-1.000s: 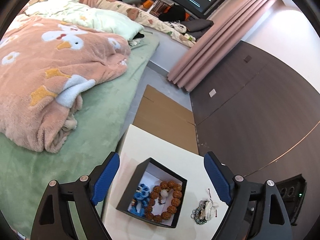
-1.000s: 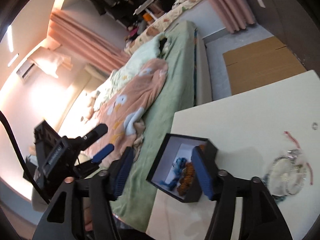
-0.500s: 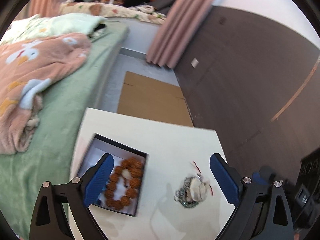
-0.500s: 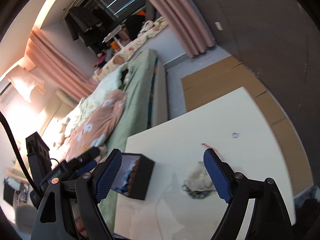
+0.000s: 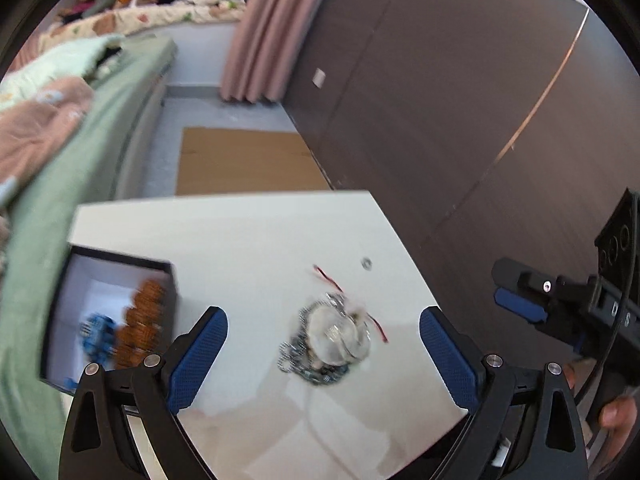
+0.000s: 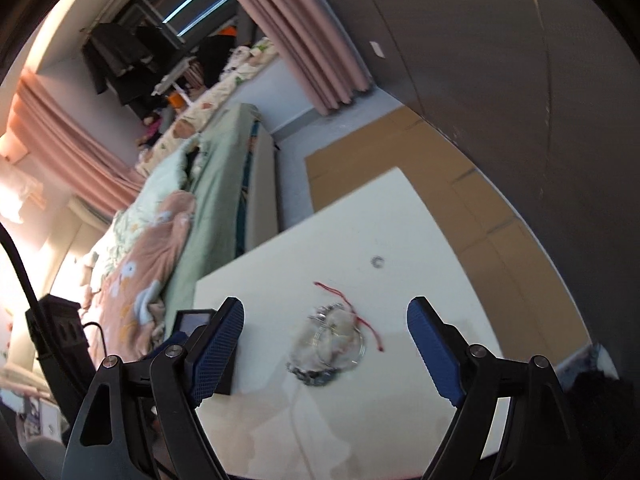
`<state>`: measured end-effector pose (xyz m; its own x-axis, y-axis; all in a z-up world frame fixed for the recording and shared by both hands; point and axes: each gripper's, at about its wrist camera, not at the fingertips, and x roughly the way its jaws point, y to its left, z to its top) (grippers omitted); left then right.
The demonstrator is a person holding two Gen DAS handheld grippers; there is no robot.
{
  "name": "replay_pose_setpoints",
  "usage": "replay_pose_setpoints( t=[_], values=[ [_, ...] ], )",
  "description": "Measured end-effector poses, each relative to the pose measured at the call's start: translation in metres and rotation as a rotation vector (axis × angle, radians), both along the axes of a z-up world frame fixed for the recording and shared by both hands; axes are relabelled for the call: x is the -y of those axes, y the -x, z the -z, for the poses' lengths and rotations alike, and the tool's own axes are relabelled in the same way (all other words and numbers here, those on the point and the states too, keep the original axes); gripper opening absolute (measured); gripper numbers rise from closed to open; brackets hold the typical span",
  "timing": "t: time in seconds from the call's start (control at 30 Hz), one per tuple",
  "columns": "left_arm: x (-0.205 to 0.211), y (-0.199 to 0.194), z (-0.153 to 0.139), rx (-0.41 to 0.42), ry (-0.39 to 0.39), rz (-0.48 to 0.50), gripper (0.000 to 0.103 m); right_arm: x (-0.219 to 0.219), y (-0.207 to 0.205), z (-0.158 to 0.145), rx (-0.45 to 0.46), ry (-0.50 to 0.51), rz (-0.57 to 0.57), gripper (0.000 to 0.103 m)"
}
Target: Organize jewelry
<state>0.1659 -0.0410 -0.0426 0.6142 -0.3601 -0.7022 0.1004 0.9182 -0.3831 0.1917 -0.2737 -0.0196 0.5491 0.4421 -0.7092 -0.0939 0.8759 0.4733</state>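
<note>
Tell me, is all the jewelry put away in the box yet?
Not yet. The brown bead bracelet and a blue piece already sit in the black box. Both grippers are open and empty. A tangled pile with red string and a small ring wait on the table.

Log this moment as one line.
left hand-held gripper: open, empty | right hand-held gripper: open, empty | jewelry pile: on table | box: holds beads

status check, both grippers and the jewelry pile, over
Left gripper and right gripper open, empty. Tangled silver jewelry pile with red cord loose on white table. Nothing blocking it.
</note>
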Motion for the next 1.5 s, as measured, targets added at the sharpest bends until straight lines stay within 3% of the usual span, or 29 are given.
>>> replay_pose_setpoints(
  t=[0.13,0.3,0.43,0.6,0.67,0.7,0.73,0.83,1.2,1.5],
  values=[
    [0.008,-0.004,0.019,-0.035,-0.032,0.027,0.095,0.015,-0.004,0.012,-0.054,0.014,0.033,0.084],
    [0.018,-0.007,0.03,-0.041,-0.05,0.077,0.079,0.027,-0.01,0.028,-0.126,0.022,0.06,0.084],
    [0.026,-0.016,0.049,-0.077,-0.05,0.096,0.059,0.032,-0.013,0.037,-0.17,0.019,0.075,0.084],
    [0.032,-0.029,0.065,-0.116,-0.061,0.098,0.05,0.027,-0.015,0.042,-0.187,0.04,0.059,0.084],
    [0.029,-0.033,0.069,-0.136,-0.048,0.094,0.032,0.026,-0.017,0.044,-0.195,0.049,0.056,0.084],
    [0.028,-0.034,0.07,-0.145,-0.038,0.095,0.013,0.026,-0.018,0.045,-0.199,0.052,0.055,0.084],
    [0.027,-0.035,0.07,-0.151,-0.031,0.099,0.006,0.026,-0.019,0.047,-0.203,0.054,0.055,0.084],
    [0.025,-0.03,0.059,-0.12,-0.019,0.105,0.001,0.023,-0.022,0.05,-0.216,0.062,0.048,0.084],
    [0.005,-0.009,0.008,0.048,0.074,0.065,0.0,-0.007,-0.025,0.067,-0.264,0.069,-0.017,0.084],
    [-0.021,-0.013,-0.008,0.075,0.138,0.035,0.0,-0.039,-0.032,0.086,-0.325,0.062,-0.076,0.084]
  ],
)
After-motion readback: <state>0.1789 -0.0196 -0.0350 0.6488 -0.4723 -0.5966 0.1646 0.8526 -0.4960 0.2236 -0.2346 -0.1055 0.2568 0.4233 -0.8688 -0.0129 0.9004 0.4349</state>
